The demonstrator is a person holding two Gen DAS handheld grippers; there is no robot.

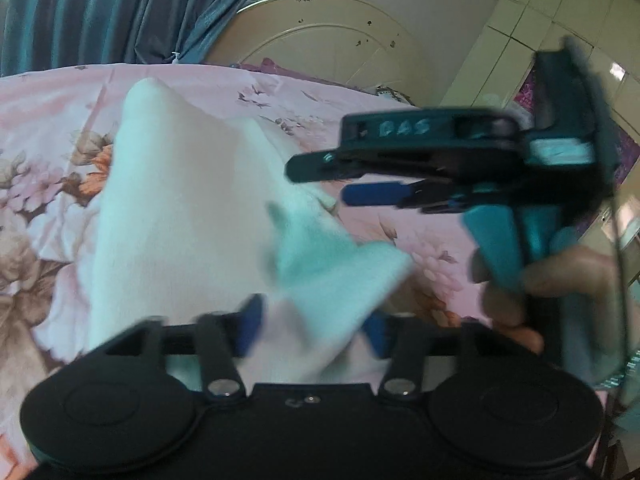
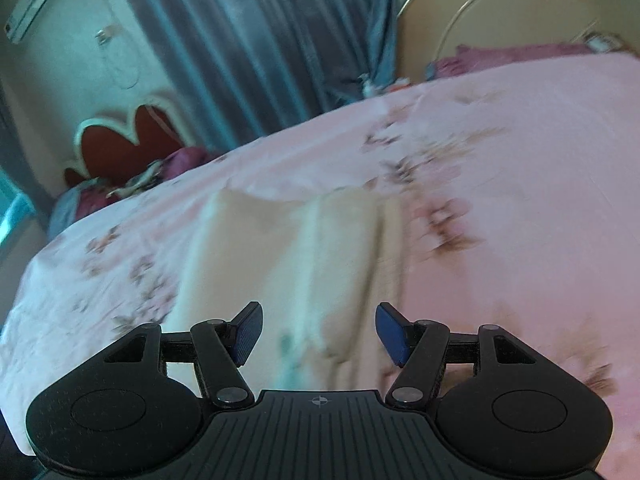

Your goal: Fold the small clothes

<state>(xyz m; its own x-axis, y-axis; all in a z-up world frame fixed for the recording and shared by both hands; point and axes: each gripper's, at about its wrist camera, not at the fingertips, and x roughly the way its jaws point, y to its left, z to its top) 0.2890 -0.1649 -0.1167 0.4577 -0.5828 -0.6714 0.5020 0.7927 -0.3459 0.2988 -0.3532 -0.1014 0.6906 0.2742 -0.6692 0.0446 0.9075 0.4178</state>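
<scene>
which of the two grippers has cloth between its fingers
The left gripper: a corner of the white garment lies between its open fingers. The right gripper holds nothing.

A bed (image 2: 520, 160) fills most of both views, covered with a pink sheet (image 1: 60, 92) printed with brownish flowers. At its far end stands a cream arched headboard (image 1: 320, 40), marked with dark spots. Grey-blue curtains (image 2: 260, 40) hang behind the bed, dimming the light to a cool tint. Purple bedding (image 2: 520, 54) lies bunched against the headboard. To one side sits a red, flower-shaped chair back (image 2: 136, 136) with a cream rim. Cream panelled cupboards (image 1: 560, 8) line the wall. An air conditioner (image 2: 40, 4) is mounted high up.
</scene>
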